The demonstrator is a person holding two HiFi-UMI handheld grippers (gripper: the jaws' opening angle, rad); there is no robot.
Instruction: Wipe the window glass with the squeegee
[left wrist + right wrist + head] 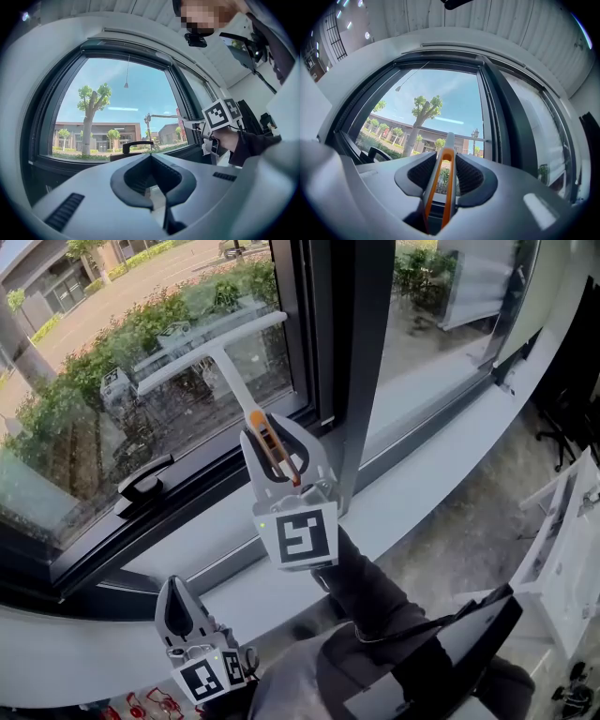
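Note:
In the head view the white squeegee's T-shaped blade (211, 351) lies against the left window pane (103, 418). Its grey and orange handle (265, 439) runs down into my right gripper (275, 444), which is shut on it. The right gripper view shows that orange handle (443, 183) clamped between the jaws of the right gripper (445, 161), with the blade (471, 137) flat on the glass ahead. My left gripper (178, 601) hangs low by the sill, shut and empty. From the left gripper view the left gripper (152, 166) points at the pane, and the squeegee (168, 116) shows to the right.
A black window handle (143, 484) sits on the lower frame, left of the squeegee. A dark mullion (352, 352) divides this pane from the right pane (441, 324). A white sill (422, 474) runs below. A dark flat object (450, 652) and white furniture (567, 540) lie at lower right.

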